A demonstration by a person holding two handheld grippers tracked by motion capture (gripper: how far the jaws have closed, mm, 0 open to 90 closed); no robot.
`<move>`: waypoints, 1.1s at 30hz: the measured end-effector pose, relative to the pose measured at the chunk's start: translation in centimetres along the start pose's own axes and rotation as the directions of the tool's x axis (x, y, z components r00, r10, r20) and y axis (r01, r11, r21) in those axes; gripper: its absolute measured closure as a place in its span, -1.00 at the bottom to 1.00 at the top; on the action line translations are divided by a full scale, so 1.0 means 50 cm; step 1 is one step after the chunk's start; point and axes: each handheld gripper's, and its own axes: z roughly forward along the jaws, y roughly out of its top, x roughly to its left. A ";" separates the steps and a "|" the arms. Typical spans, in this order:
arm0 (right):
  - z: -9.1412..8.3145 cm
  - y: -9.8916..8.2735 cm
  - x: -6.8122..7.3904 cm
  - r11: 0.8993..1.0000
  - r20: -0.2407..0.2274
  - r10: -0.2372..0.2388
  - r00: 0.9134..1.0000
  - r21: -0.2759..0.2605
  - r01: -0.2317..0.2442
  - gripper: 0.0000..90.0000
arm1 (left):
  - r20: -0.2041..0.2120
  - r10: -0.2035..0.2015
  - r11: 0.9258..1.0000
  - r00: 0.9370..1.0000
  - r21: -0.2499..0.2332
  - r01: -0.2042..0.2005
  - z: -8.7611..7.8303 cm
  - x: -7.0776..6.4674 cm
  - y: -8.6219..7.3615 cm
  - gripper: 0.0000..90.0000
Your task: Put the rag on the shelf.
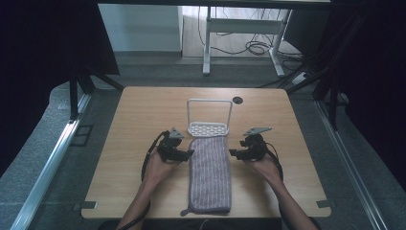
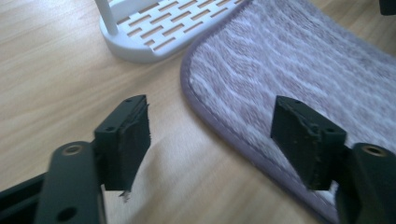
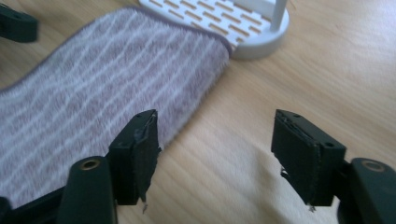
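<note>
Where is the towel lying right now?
In the high view, the towel lies flat mid-table between the left gripper and right gripper, its far end at the white rack.

table: wood, brown | desk frame: white, behind | cables: floor

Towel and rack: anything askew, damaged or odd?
The towel lies flat and straight, its far end touching the white rack, which stands upright. One oddity: the pads on both claws look frayed, with loose threads hanging from their edges.
</note>
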 end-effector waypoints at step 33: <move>0.105 0.042 0.028 0.998 -0.034 -0.054 0.998 0.038 0.055 0.87 | 0.046 -0.022 1.000 0.999 0.021 0.021 0.081 0.008 0.024 0.69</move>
